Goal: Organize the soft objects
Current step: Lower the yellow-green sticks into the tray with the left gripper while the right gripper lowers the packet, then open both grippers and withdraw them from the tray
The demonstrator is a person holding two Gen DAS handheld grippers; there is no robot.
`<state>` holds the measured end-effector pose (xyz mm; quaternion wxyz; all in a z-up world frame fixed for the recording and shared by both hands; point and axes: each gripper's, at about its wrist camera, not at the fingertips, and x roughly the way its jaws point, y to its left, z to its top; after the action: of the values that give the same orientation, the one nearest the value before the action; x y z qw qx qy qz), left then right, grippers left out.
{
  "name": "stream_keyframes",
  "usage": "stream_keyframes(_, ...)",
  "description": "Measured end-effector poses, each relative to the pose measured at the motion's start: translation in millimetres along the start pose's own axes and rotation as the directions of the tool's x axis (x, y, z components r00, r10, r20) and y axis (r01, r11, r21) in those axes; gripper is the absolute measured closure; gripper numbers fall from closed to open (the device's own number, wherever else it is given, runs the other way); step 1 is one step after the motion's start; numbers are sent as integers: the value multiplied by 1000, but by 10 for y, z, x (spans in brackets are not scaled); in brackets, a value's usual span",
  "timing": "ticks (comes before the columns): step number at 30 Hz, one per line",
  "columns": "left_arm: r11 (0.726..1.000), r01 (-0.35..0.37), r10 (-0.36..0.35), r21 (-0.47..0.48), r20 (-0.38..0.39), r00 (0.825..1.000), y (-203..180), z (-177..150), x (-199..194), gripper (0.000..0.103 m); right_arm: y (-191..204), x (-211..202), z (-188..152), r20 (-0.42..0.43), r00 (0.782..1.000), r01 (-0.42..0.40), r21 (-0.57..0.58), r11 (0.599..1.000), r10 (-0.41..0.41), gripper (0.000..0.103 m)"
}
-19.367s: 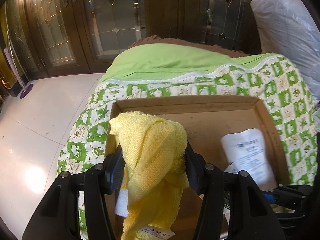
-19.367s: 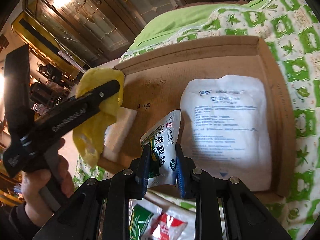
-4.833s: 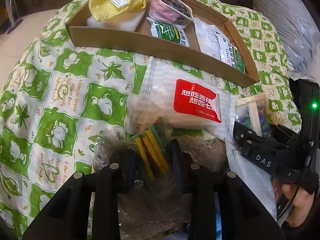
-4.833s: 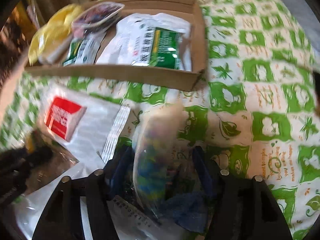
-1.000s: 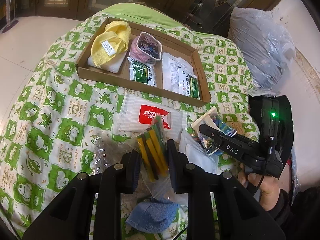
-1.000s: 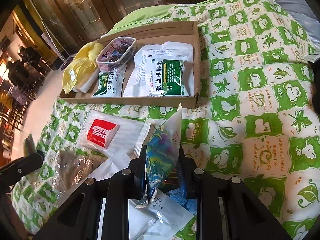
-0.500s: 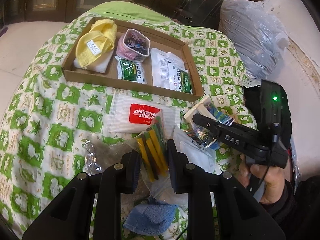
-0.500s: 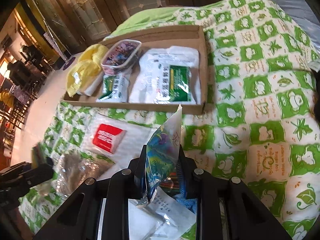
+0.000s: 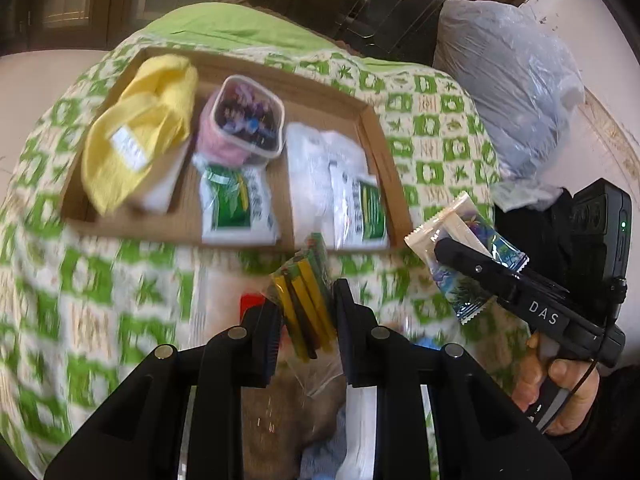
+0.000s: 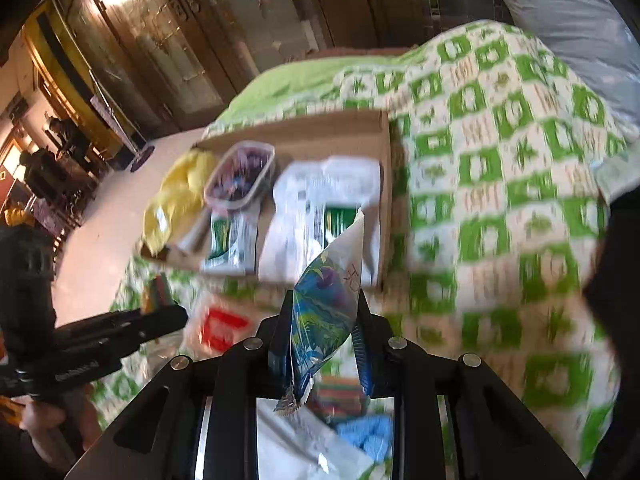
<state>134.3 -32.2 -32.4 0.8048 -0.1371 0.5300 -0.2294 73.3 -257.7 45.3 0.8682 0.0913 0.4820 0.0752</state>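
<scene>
Both loads have risen off the bed toward the cardboard tray; left tongs clamped on a bag of sticks; right tongs clamped on a snack packet; next comes placing them inside, probably.

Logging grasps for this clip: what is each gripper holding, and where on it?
Left gripper: clear bag of sticks, around its middle. Right gripper: blue snack packet, across its lower half.

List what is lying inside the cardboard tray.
Inside the cardboard tray: yellow cloth lying on something white, clear tub, green-and-white sachet, larger white packets. Whatever lies beneath them is covered.
</scene>
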Motion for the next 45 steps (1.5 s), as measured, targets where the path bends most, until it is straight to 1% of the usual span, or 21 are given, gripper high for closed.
stream_keyframes(3, 1000, -13, 13, 28, -21, 1000, -35, 200, 178, 81, 29, 133, 216, -16, 1000, -18, 11, 1000, 18, 79)
stream_keyframes(5, 1000, -14, 15, 24, -40, 999, -16, 318, 326, 81, 57, 276, 362, -28, 999, -37, 10, 999, 37, 79)
stream_keyframes(7, 1000, -11, 12, 18, -54, 998, 13, 406, 441, 81, 64, 464, 508, -42, 999, -32, 7, 999, 32, 79)
stream_keyframes(11, 998, -32, 35, 45, -76, 996, 36, 580, 664, 81, -44, 883, 736, -67, 996, -54, 61, 997, 58, 79)
stream_keyframes(15, 996, -63, 68, 59, -94, 993, 137, 730, 866, 81, -90, 1076, 871, -48, 996, -72, 74, 995, 76, 79)
stream_keyframes(19, 996, -71, 75, 54, -81, 994, 217, 905, 955, 81, -117, 1271, 974, -33, 996, -78, 67, 995, 80, 78)
stream_keyframes(21, 993, -98, 103, 71, -72, 992, 207, 984, 973, 81, -130, 1370, 987, -25, 996, -89, 68, 994, 91, 76)
stream_keyframes(22, 990, -114, 120, 84, -64, 991, 194, 1011, 971, 81, -137, 1424, 998, -22, 996, -89, 68, 994, 90, 72)
stream_keyframes(24, 986, -133, 140, 104, -61, 988, 162, 1035, 961, 73, -143, 1451, 991, -7, 996, -93, 67, 993, 94, 69)
stream_keyframes(25, 985, -132, 140, 110, -62, 988, 155, 1034, 958, 58, -127, 1459, 991, -4, 996, -91, 62, 994, 92, 63)
stream_keyframes(26, 985, -126, 134, 116, -64, 989, 141, 1012, 948, 48, -99, 1434, 979, 4, 998, -70, 48, 996, 70, 42)
stream_keyframes(27, 983, -135, 144, 125, -60, 988, 120, 983, 936, 35, -61, 1396, 972, 22, 999, -40, 28, 999, 39, 33)
stream_keyframes(28, 980, -149, 157, 133, -57, 986, 88, 971, 938, 28, -30, 1349, 958, 47, 999, -27, 15, 1000, 27, 24)
stream_keyframes(30, 970, -182, 191, 161, -46, 980, 34, 909, 908, 27, 8, 1235, 920, 83, 996, -13, 4, 1000, 12, 26)
stream_keyframes(32, 969, -183, 195, 164, -54, 979, 14, 858, 875, 27, 6, 1143, 867, 97, 995, -11, 11, 1000, 10, 25)
stream_keyframes(36, 974, -172, 182, 148, -54, 982, 18, 688, 686, 27, -77, 1003, 698, 58, 998, 19, 60, 998, -23, 22)
stream_keyframes(39, 978, -166, 172, 129, -40, 984, 68, 519, 458, 26, -188, 836, 538, 35, 999, 10, 113, 994, -14, 13)
stream_keyframes(40, 978, -164, 170, 125, -32, 985, 86, 445, 366, 25, -209, 769, 483, 29, 999, 13, 121, 993, -17, 8)
stream_keyframes(41, 979, -163, 167, 119, -23, 986, 105, 328, 259, 21, -230, 706, 392, 16, 1000, 21, 130, 991, -24, 4)
stream_keyframes(43, 982, -163, 164, 91, -8, 986, 170, 72, 80, 20, -266, 589, 273, -5, 1000, 29, 142, 990, -29, 0)
stream_keyframes(45, 987, -153, 153, 41, -4, 988, 256, -148, 0, 20, -256, 507, 140, -33, 999, 28, 152, 988, -23, 0)
